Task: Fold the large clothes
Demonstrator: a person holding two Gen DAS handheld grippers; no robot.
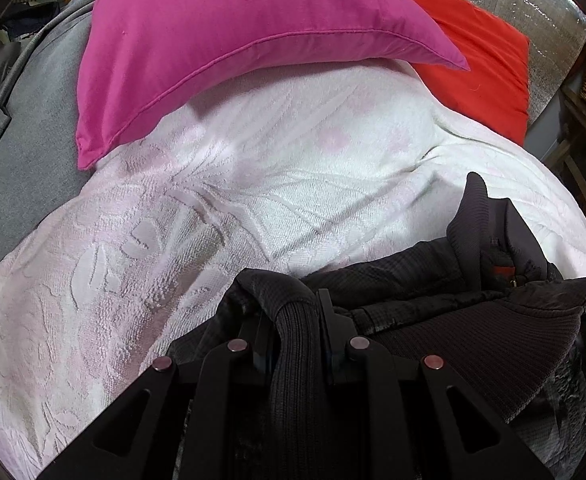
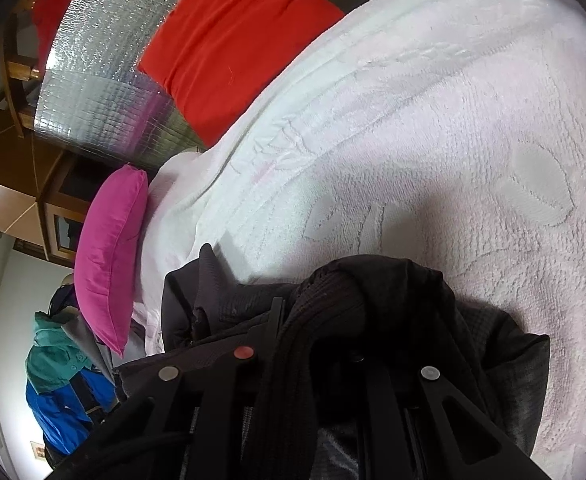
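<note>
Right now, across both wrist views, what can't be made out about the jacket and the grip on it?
- Left view: the jacket runs off the right and bottom edges, so its full shape and fold state are unknown.
- Left view: the ribbed cuff covers the left tongs, hiding the tips' contact.
- Right view: dark jacket fabric drapes over the right tongs; the right finger is lost in shadow.
- Right view: the clothes pile is cut off and too small to identify.

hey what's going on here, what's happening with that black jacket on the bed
A person is working with two hand-held claws to fold a black jacket on a bed covered with a white textured blanket. The left claw is shut on a ribbed edge of the jacket, and the right claw grips another ribbed part. The jacket is bunched up, not yet folded flat. A pink pillow and a red pillow sit at the blanket's far edge.
</note>
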